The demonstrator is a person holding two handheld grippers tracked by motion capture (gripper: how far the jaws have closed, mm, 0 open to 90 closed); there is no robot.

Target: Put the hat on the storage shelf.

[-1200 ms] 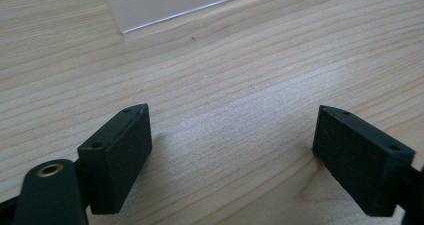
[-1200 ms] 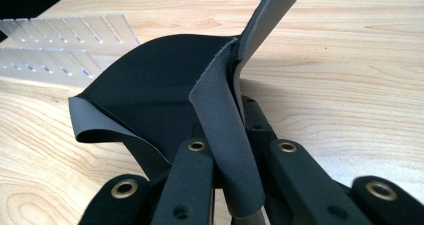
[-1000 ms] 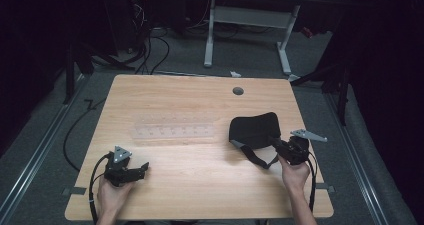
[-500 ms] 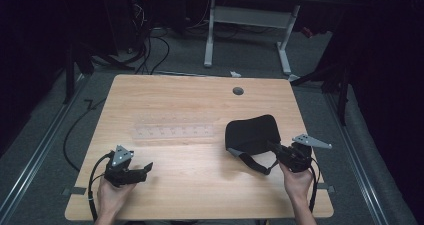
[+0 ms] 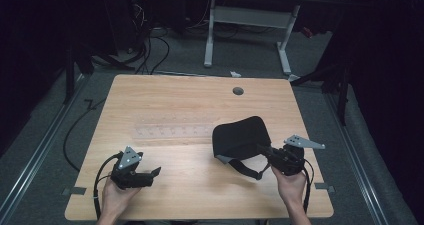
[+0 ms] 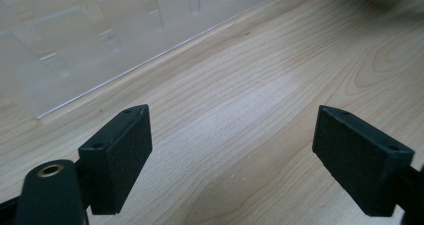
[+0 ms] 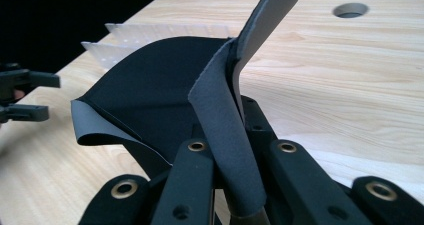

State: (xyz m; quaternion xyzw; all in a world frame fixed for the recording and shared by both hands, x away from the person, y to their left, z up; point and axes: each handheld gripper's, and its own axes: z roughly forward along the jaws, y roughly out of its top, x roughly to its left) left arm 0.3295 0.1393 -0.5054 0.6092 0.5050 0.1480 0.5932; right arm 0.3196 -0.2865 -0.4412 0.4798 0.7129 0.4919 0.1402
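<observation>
A black flexible sheet (image 5: 240,137) with a grey underside lies right of the table's middle, its near-right edge lifted and curled. My right gripper (image 5: 264,150) is shut on that edge; in the right gripper view the grey fold (image 7: 227,130) is pinched between the jaws, with the black sheet (image 7: 150,85) bowing away behind it. My left gripper (image 5: 154,172) rests near the front left of the table, held in a hand. Its fingers (image 6: 117,155) stand wide apart over bare wood, with nothing between them.
A clear plastic strip with slots (image 5: 172,131) lies flat at the table's centre, just left of the sheet and in front of the left gripper (image 6: 75,45). A round cable hole (image 5: 238,91) sits toward the far edge. Desk legs and cables stand on the floor beyond.
My right gripper has pulled a little left and toward the person with the sheet's edge in it, and the sheet has slid left and curled up more. The left gripper has stayed put.
</observation>
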